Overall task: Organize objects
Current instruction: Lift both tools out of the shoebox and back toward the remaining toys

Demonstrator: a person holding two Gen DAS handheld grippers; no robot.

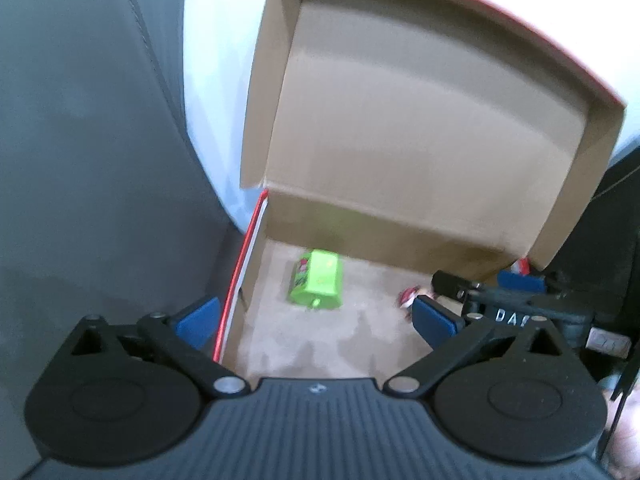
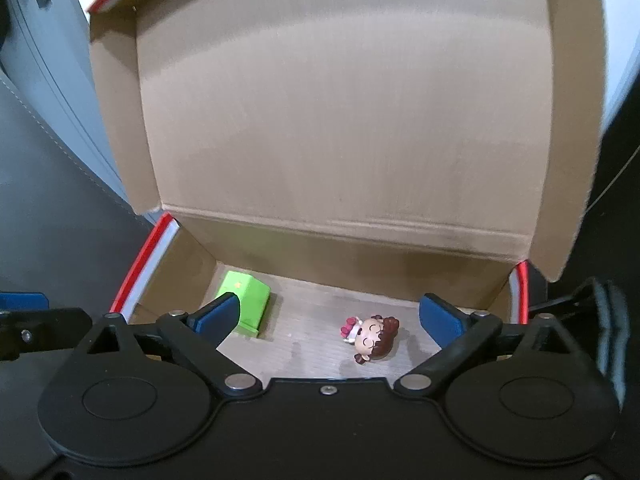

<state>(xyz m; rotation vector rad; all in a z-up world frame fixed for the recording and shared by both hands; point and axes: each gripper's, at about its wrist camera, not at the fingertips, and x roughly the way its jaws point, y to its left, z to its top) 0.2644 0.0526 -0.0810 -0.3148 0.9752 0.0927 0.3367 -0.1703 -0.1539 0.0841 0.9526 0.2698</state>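
the left gripper (image 1: 316,316), black with blue pads, hangs over the near left corner of the open brown cardboard box with red-and-white outer edges (image 2: 144,264). its fingers stand wide with nothing between them; the left blue pad (image 1: 199,322) sits outside the box's left wall and the right one inside, so the red-edged wall runs up between them. the right gripper (image 2: 338,316), of the same make, hangs over the near edge of the box more to the right, fingers also spread wide and holding nothing; in the left wrist view it shows at the right, above the box's right side.

on the box floor, the small doll head with brown hair and a red-and-white bow (image 2: 370,338) lies on its side close to the near edge, right of the middle, apart from every wall. bare cardboard floor lies all around it. farther in, the bright green plastic block with a printed side (image 1: 316,284) rests near the far left corner, close to the left wall and just short of the far wall. the two toys lie well apart, with open floor between them and along the right wall.

beyond the far wall the box's hinged brown lid (image 2: 340,112) stands up, its side flaps folded forward. a grey surface (image 1: 80,160) lies left of the box.
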